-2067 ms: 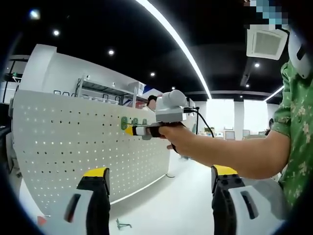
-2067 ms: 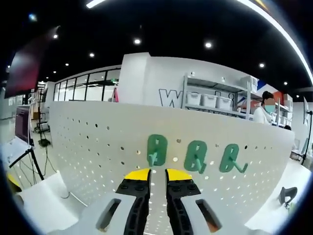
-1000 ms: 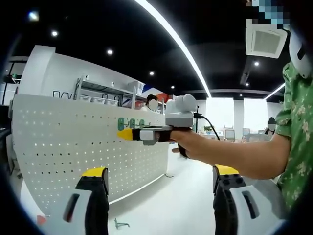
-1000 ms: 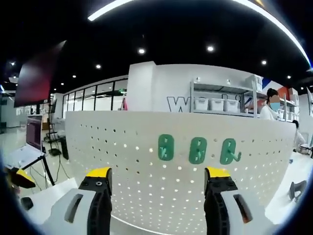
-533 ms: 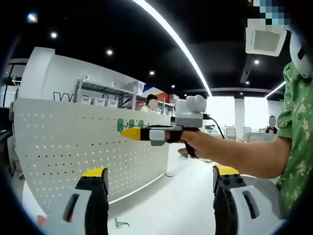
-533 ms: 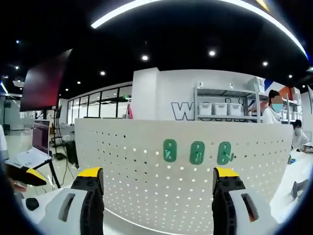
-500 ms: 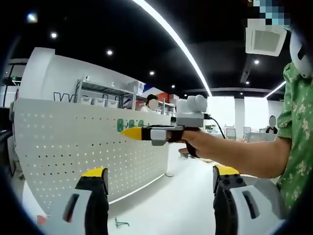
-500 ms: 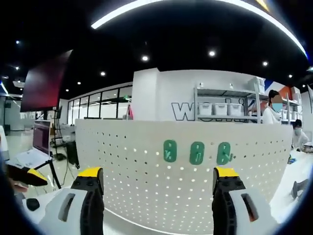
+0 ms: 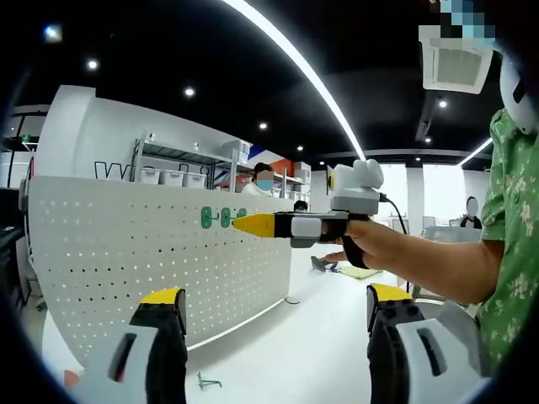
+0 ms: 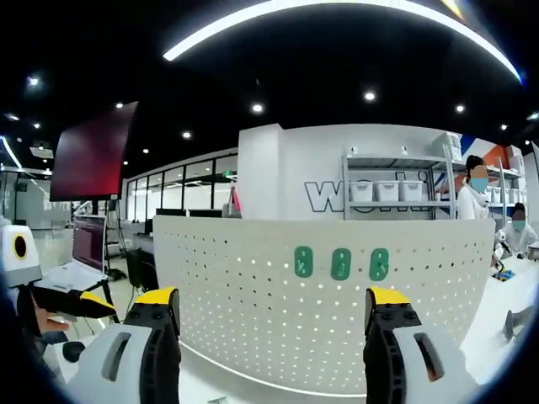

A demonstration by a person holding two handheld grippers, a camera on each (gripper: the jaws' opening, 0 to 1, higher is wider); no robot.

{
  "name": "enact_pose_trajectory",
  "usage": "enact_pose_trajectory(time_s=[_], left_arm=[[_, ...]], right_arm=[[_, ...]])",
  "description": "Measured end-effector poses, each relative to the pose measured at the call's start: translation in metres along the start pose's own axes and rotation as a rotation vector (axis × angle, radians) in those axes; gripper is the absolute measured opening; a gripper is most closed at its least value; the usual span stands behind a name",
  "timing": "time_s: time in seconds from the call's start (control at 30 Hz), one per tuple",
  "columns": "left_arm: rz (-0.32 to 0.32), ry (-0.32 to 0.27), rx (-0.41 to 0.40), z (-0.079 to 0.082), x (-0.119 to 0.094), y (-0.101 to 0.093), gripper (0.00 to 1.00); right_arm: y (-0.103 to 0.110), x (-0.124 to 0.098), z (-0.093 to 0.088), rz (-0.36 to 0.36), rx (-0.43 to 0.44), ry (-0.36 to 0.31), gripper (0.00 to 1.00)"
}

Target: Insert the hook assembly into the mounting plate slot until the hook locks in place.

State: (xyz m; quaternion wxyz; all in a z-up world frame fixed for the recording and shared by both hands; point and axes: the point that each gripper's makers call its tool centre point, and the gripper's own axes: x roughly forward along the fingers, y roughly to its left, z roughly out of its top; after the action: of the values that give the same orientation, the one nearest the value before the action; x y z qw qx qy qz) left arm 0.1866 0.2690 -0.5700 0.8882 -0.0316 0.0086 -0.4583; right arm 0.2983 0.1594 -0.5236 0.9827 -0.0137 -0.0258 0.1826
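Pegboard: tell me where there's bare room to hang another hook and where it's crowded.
The white pegboard is bare left of the three green hooks and across all the rows beneath them. There is also free board right of the hooks, towards the panel's edge. The crowded spot is the upper middle, where the hooks sit close together.

The pegboard (image 10: 328, 311) is white, dotted all over with rows of small holes. Three green hooks (image 10: 341, 263) sit on it in a row. Both grippers have yellow-tipped black jaws on pale grey bodies: the right gripper (image 10: 274, 316) and the left gripper (image 9: 274, 316). The person's sleeve (image 9: 515, 227) is green with a pale floral print. The ceiling (image 10: 278, 59) is black with white light strips.
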Motion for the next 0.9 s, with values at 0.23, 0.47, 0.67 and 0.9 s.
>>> enact_pose_trajectory(time_s=[0.23,0.47,0.67,0.9], left_arm=[[0.015,0.007,0.004,-0.001,-0.004,-0.005,0.9],[0.039,0.017,0.001,-0.005,-0.01,-0.007,0.9],[0.049,0.028,-0.003,-0.011,-0.012,-0.015,0.9],[0.075,0.045,-0.01,-0.017,-0.019,-0.019,0.9]], right_arm=[[0.014,-0.021,0.0,0.041,-0.005,0.005,0.92],[0.021,-0.045,-0.016,0.083,-0.003,0.047,0.92],[0.025,-0.061,-0.028,0.107,-0.016,0.079,0.91],[0.036,-0.078,-0.043,0.153,-0.021,0.119,0.91]])
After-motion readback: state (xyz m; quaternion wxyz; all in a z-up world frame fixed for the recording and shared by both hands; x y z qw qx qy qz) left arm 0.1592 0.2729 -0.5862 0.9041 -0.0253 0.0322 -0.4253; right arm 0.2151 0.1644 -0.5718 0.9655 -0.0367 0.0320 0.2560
